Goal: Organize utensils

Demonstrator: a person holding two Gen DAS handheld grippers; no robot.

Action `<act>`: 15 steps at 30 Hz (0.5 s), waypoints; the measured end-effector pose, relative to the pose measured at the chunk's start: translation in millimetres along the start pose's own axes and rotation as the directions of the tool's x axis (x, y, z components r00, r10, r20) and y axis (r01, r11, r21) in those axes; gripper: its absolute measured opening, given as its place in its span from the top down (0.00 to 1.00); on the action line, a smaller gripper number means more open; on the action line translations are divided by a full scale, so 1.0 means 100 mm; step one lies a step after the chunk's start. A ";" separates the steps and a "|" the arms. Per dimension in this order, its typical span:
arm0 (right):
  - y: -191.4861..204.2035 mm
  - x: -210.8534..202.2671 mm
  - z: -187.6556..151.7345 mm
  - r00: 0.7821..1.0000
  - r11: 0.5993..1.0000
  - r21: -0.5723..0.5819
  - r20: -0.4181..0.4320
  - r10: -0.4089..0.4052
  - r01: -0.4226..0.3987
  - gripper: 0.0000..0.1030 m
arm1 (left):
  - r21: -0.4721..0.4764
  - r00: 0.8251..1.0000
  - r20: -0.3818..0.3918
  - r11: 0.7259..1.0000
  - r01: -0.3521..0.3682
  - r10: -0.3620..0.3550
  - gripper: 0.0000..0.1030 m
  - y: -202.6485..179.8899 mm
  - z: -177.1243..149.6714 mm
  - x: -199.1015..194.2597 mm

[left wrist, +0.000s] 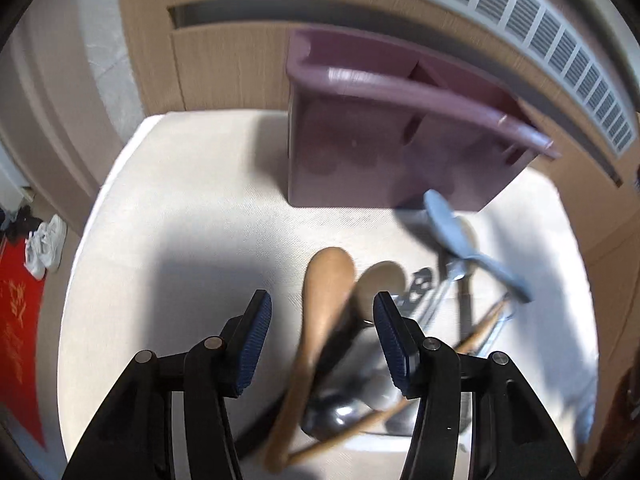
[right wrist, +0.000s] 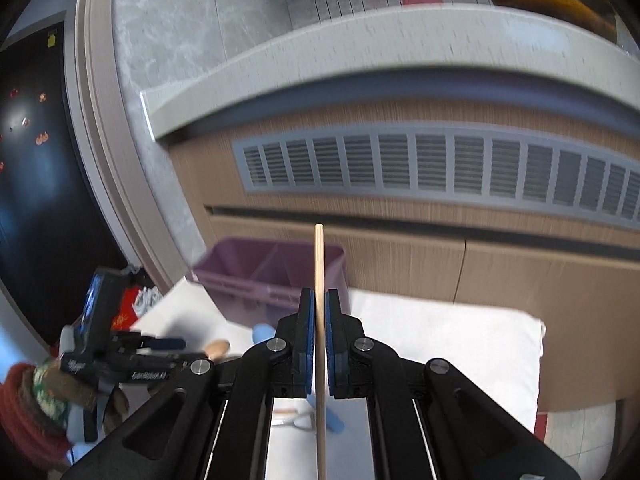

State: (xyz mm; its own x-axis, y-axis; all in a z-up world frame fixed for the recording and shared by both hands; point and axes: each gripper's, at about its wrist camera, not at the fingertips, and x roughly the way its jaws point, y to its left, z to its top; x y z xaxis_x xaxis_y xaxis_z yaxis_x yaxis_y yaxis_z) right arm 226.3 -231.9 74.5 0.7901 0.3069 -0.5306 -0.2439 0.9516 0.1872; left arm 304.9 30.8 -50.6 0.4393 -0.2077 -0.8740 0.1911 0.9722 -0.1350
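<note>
A purple utensil organizer [left wrist: 384, 128] with divided compartments stands at the far side of a white table [left wrist: 192, 208]; it also shows in the right wrist view [right wrist: 256, 272]. My left gripper [left wrist: 322, 312] is open above a pile of utensils: a wooden spoon [left wrist: 324, 292], a second wooden spoon [left wrist: 380, 280], a blue spoon [left wrist: 452, 228] and a metal ladle [left wrist: 340, 416]. My right gripper [right wrist: 319, 312] is shut on a wooden chopstick [right wrist: 319, 256], held upright above the table, right of the organizer. The left gripper [right wrist: 160, 344] shows at lower left in the right wrist view.
A wooden cabinet with a grey vent grille [right wrist: 440, 168] stands right behind the table. A white counter ledge [right wrist: 360, 48] runs above it. White shoes [left wrist: 44, 248] and a red mat [left wrist: 20, 328] lie on the floor at left. The table's right edge [right wrist: 536, 360] is near.
</note>
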 end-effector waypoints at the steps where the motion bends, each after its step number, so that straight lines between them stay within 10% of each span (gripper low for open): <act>1: -0.02 0.01 -0.03 1.000 1.000 0.003 -0.008 0.000 0.000 0.95 | 0.005 1.000 -0.007 1.000 -0.009 0.009 0.48 0.00 0.02 0.04; 15: -0.07 0.21 -0.30 0.997 1.000 0.024 -0.082 0.009 -0.007 0.95 | 0.052 0.992 -0.048 0.992 -0.111 0.114 0.54 -0.04 0.14 0.23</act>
State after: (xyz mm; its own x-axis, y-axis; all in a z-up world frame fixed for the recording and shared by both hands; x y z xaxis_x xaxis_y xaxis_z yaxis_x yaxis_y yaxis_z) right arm 227.7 -231.8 36.9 0.7392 0.3156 -0.5949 -0.2357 0.9488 0.2105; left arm 326.8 21.1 -64.0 0.4158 -0.0905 -0.9050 0.1867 0.9823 -0.0125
